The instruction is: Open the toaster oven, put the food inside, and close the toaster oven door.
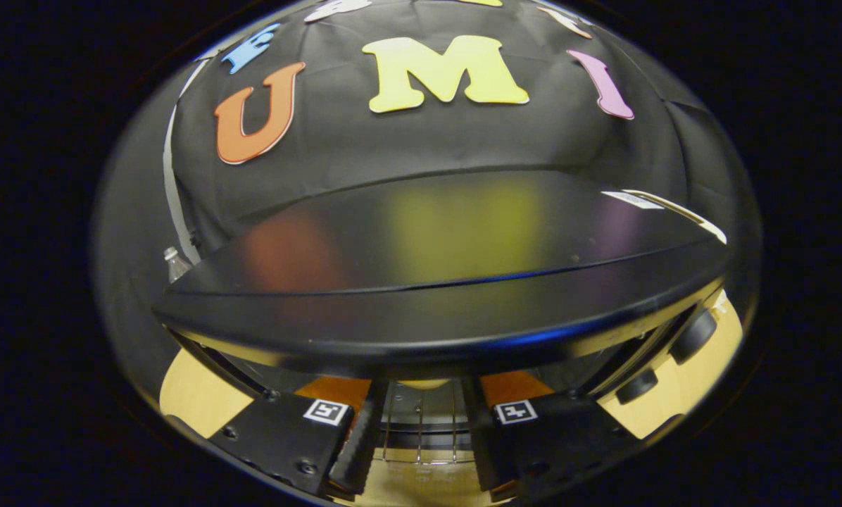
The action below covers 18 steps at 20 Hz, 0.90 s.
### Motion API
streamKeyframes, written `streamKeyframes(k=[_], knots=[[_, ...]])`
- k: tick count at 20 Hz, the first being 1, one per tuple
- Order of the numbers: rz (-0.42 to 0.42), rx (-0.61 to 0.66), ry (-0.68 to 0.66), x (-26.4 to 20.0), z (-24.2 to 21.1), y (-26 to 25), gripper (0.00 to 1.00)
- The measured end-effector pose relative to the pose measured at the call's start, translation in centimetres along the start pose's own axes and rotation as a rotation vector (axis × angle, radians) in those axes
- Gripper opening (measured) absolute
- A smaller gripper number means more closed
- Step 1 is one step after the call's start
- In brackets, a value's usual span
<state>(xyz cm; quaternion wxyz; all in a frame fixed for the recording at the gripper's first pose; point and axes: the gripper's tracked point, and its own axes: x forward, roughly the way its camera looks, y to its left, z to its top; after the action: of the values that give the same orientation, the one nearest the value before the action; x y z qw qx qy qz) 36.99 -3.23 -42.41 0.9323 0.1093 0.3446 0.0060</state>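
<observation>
The black toaster oven (435,246) is right in front of me, its glossy flat top spreading out beyond the fingers. A thick black bar (435,345), the door handle or the door's top edge, runs across just above my fingertips. My gripper (421,401) is open, with a finger on each side of a gap and both tips reaching up to the underside of that bar. Through the gap I see the wire rack (421,429) and a small pale rounded thing (424,384) under the bar, too hidden to name. I cannot tell whether the door is fully closed.
Two black knobs (695,334) sit on the oven's front to the right of the fingers. The oven stands on a light wooden table (196,398). A clear bottle (176,264) stands behind the oven's left side, against the booth's black cloth wall.
</observation>
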Motion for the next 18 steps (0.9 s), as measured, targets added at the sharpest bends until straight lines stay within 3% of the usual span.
streamKeyframes(k=[3, 5, 8, 13, 18], knots=[[0.000, -0.004, 0.025, -0.1, -0.5, 0.2, 0.70], [0.011, 0.013, 0.017, -0.8, -0.1, 0.3, 0.82], [0.017, 0.030, -0.006, -2.8, 0.4, 0.2, 0.86], [0.036, 0.008, -0.025, -8.1, -0.6, 0.5, 0.98], [0.062, -0.001, -0.091, -16.2, -1.1, 1.3, 0.98]])
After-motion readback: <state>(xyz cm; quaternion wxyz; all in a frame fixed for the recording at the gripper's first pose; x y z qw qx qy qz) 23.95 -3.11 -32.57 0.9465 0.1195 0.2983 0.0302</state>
